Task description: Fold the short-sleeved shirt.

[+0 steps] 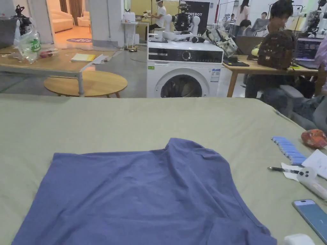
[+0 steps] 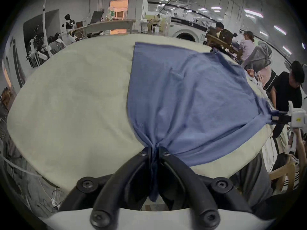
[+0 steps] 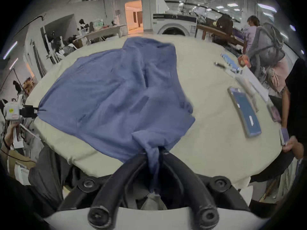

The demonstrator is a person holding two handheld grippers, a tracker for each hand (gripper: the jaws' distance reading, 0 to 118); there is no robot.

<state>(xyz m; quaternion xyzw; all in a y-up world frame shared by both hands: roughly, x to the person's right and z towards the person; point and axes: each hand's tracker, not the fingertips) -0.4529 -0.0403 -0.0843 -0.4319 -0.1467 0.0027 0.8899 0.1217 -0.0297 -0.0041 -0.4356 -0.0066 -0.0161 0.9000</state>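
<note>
We're in a big open robotics lab, no question. A front-loading washing machine (image 1: 184, 71) stands out on the bare grey floor, with white robot parts (image 1: 178, 29) piled on its top. Wooden desks (image 1: 271, 68) run along the right, where people (image 1: 276, 19) sit at work beside a laptop (image 1: 307, 51). Over on the left there's a long wooden worktable (image 1: 48, 63) and a low round table (image 1: 85, 83). Strip lights (image 2: 252, 13) line a high industrial ceiling with exposed ducts. Black-and-white robot figures (image 2: 68, 24) stand against the far wall. Up front, a wide counter (image 1: 127, 118) under a pale green sheet.
</note>
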